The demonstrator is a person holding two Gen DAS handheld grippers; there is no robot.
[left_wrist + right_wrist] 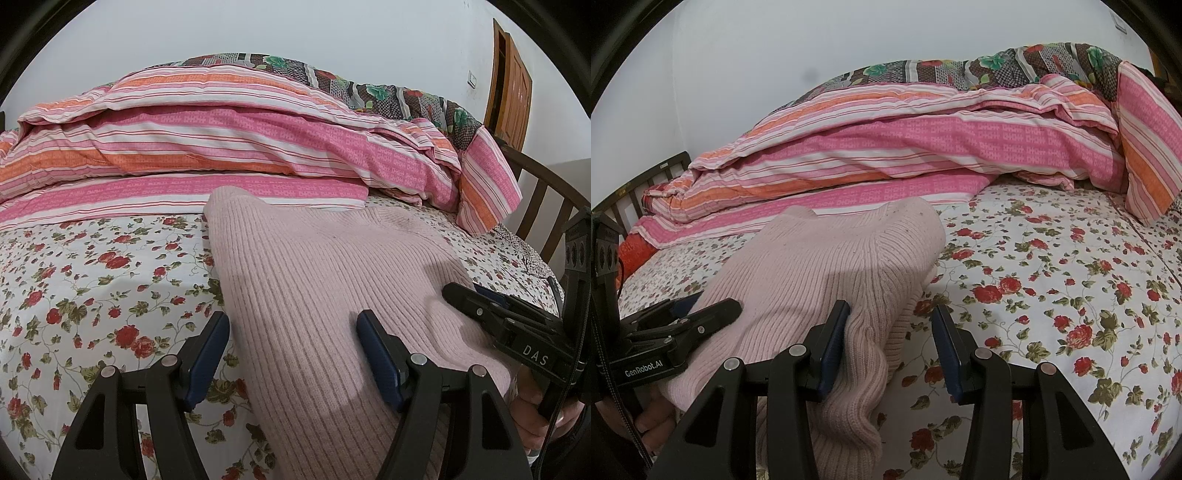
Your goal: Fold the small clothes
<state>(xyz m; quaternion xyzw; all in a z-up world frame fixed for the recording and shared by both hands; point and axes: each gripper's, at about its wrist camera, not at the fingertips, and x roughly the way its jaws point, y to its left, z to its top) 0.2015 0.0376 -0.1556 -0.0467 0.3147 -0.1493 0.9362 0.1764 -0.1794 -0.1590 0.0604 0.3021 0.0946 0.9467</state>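
A pale pink ribbed knit sweater point(314, 280) lies folded lengthwise on the floral bed sheet point(92, 280). My left gripper point(293, 326) is open low over its near left edge, with the right finger point(373, 339) on the knit and the left finger beside it over the sheet. In the right wrist view the sweater point(820, 266) runs away from me. My right gripper point(891, 315) is open at the sweater's near right edge, its left finger point(836, 325) against a rippled fold. Each gripper shows in the other's view: the right gripper point(465, 290) and the left gripper point(709, 302).
A bunched pink and orange striped quilt point(221, 140) lies across the back of the bed, with a dark patchwork quilt point(369, 88) behind it. A wooden bed rail point(543, 192) and a door point(511, 85) stand at right. A hand point(535, 406) holds the right gripper's handle.
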